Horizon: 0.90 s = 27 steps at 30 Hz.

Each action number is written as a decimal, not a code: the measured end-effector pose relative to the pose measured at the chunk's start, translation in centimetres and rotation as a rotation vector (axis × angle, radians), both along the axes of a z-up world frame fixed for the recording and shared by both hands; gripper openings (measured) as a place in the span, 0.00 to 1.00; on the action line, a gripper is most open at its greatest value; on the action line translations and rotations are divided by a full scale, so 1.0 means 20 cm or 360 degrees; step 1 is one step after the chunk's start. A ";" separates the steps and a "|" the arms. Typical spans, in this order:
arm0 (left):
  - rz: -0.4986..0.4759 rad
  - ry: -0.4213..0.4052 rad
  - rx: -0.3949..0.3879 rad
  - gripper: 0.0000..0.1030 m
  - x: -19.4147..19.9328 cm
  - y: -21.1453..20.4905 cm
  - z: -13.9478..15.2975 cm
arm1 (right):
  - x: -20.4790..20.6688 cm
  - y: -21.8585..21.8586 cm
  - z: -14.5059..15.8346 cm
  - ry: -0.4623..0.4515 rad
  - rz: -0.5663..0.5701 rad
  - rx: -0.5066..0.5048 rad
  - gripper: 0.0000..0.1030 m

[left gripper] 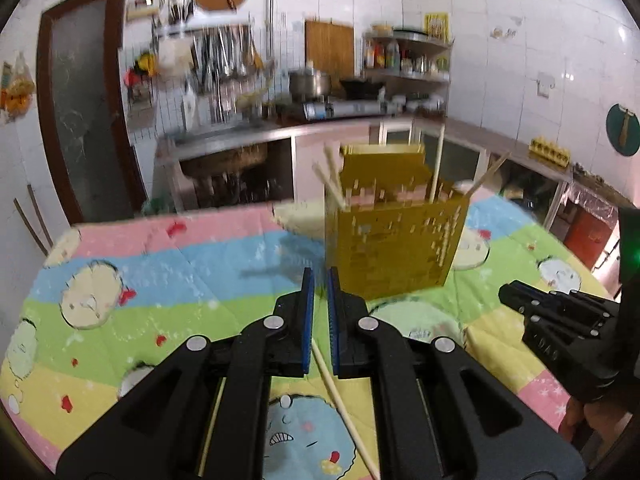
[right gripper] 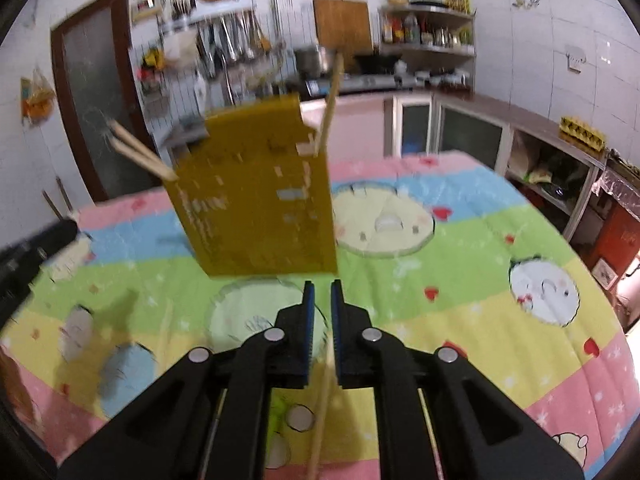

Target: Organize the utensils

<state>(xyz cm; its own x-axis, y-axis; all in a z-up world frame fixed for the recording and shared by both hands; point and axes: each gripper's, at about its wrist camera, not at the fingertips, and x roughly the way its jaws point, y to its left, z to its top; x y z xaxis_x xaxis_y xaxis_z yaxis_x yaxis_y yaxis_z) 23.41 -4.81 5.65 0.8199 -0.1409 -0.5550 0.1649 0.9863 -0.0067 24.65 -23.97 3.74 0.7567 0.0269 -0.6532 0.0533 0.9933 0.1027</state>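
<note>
A yellow perforated utensil holder (left gripper: 396, 248) (right gripper: 256, 200) stands on the cartoon quilt (left gripper: 160, 280) (right gripper: 440, 280) with several chopsticks (left gripper: 330, 176) (right gripper: 330, 104) sticking out of its top. My left gripper (left gripper: 321, 276) is shut on a chopstick (left gripper: 344, 408) that slants down and to the right below its pads, just short of the holder. My right gripper (right gripper: 321, 286) stands slightly open in front of the holder. A blurred chopstick (right gripper: 322, 408) hangs loose in the gap beside its right pad. In the left wrist view the right gripper (left gripper: 504, 294) sits to the holder's right.
The quilt covers the whole table. Behind it runs a kitchen counter (left gripper: 360, 120) (right gripper: 500, 108) with a pot, a stove and hanging ladles. A brown door (left gripper: 84, 120) is at the left, and open shelves (right gripper: 560, 176) at the right.
</note>
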 end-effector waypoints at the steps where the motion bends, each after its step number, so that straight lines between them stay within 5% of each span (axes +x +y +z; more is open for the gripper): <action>1: 0.0002 0.0069 -0.0022 0.05 0.04 0.01 -0.03 | 0.01 -0.01 -0.02 0.0016 -0.0019 -0.0003 0.43; 7: 0.0082 0.0422 -0.0103 0.08 0.22 0.06 -0.26 | 0.06 -0.04 -0.12 0.0111 -0.0051 -0.0009 0.49; 12: 0.0128 0.0507 -0.0041 0.42 0.27 0.01 -0.41 | 0.10 -0.01 -0.21 0.0204 -0.0040 -0.0026 0.48; 24: 0.0171 0.0624 0.0096 0.43 0.32 -0.04 -0.55 | 0.12 0.03 -0.30 0.0299 -0.0070 -0.0096 0.46; 27: 0.0165 0.0651 0.0071 0.41 0.34 -0.03 -0.55 | 0.12 0.04 -0.30 0.0316 -0.0070 -0.0089 0.34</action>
